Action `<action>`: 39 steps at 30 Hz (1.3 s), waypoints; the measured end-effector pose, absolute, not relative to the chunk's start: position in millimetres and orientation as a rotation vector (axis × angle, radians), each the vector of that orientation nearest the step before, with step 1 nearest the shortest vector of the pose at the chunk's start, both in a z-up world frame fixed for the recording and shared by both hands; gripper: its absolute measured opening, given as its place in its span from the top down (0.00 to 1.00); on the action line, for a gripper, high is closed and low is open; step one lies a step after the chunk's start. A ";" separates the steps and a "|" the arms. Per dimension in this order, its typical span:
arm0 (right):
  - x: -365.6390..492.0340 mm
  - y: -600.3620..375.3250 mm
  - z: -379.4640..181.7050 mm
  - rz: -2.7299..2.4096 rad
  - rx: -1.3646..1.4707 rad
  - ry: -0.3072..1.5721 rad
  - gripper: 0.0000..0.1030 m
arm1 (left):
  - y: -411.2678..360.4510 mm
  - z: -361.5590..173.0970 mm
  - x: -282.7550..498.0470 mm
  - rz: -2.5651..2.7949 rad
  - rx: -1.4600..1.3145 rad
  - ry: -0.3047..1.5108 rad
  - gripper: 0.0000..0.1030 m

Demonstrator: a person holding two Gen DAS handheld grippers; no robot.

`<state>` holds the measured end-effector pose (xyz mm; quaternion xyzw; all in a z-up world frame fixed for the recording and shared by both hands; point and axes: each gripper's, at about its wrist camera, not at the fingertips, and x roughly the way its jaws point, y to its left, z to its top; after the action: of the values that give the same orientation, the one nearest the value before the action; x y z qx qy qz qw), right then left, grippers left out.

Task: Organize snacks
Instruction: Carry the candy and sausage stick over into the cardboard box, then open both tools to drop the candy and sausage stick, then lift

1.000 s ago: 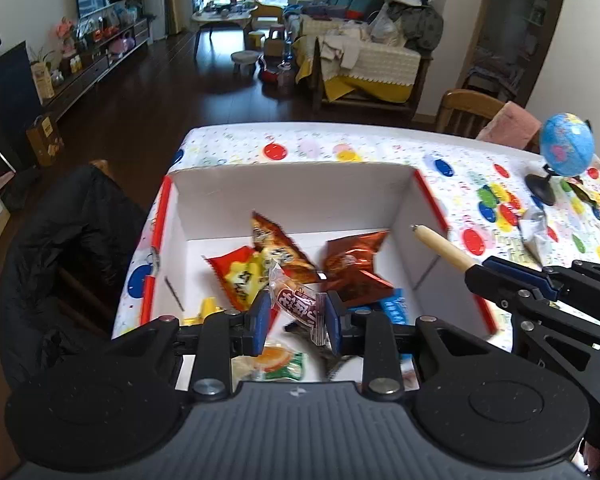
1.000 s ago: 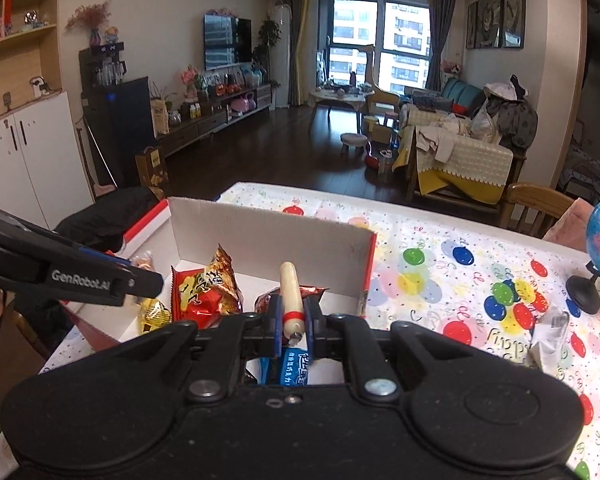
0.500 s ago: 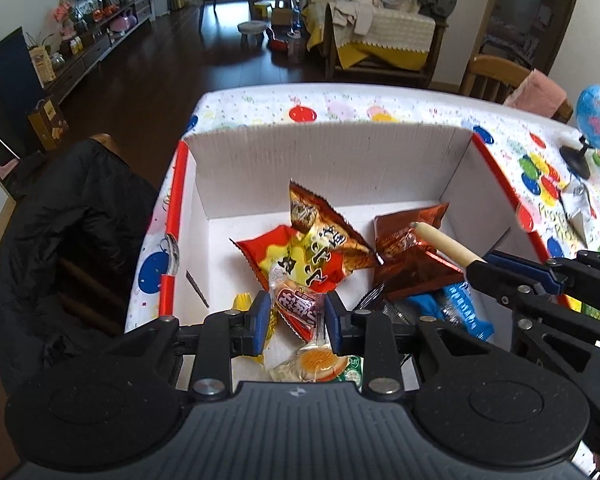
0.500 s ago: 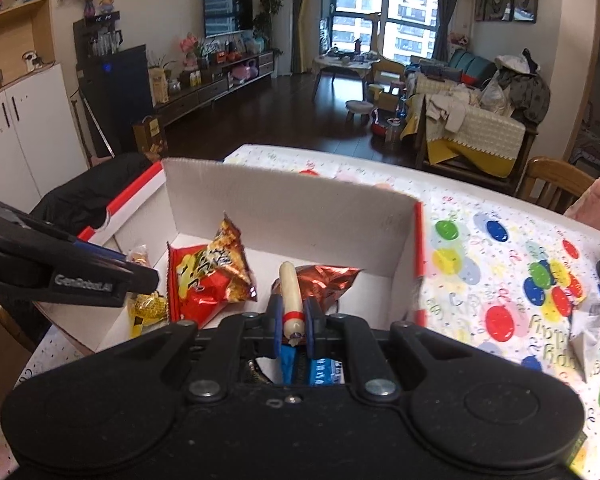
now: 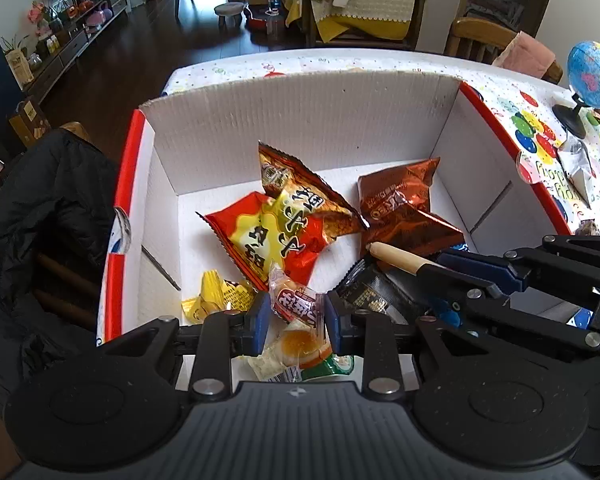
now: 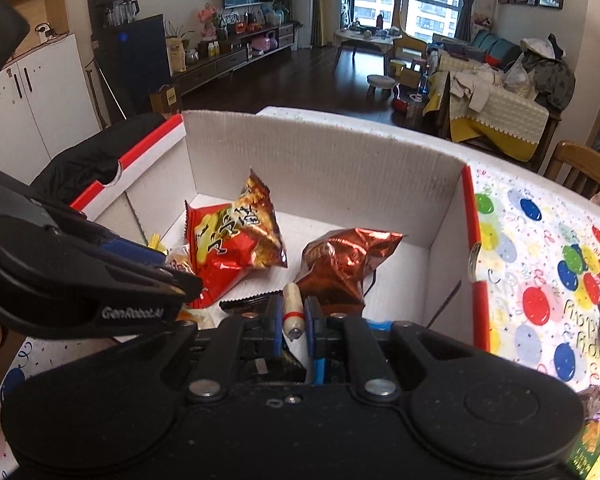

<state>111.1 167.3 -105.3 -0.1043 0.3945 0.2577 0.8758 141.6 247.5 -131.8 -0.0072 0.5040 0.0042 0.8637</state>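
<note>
A white cardboard box with red edges stands on the table and holds several snack bags. My left gripper is shut on a small clear-wrapped red candy packet, low over the box's near side. My right gripper is shut on a tan sausage stick with a red band, also inside the box; the stick shows in the left wrist view too. A red-yellow chip bag, a brown foil bag and a yellow packet lie on the box floor.
A balloon-patterned tablecloth covers the table right of the box. A small blue globe stands at the far right. A chair with a black jacket is left of the box. A black packet lies under the right gripper.
Both grippers have sunk lower into the box with their snacks still held; the box and bags now fill more of each view.
</note>
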 end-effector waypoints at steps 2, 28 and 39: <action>110.7 166.7 -105.7 0.534 -0.213 0.830 0.87 | 246.0 -134.1 141.8 0.011 -0.012 1.067 0.72; 82.3 134.5 -78.7 0.502 -0.102 0.805 0.59 | 242.1 -97.5 105.8 0.009 -0.066 0.992 0.56; 62.6 112.5 -53.8 0.467 -0.047 0.724 0.35 | 238.4 -66.9 84.1 -0.001 -0.091 0.916 0.48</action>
<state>62.6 112.5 -53.8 -0.0230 0.3509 0.2261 0.9084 84.1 238.4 -66.9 -0.0438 0.4420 -0.0006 0.8960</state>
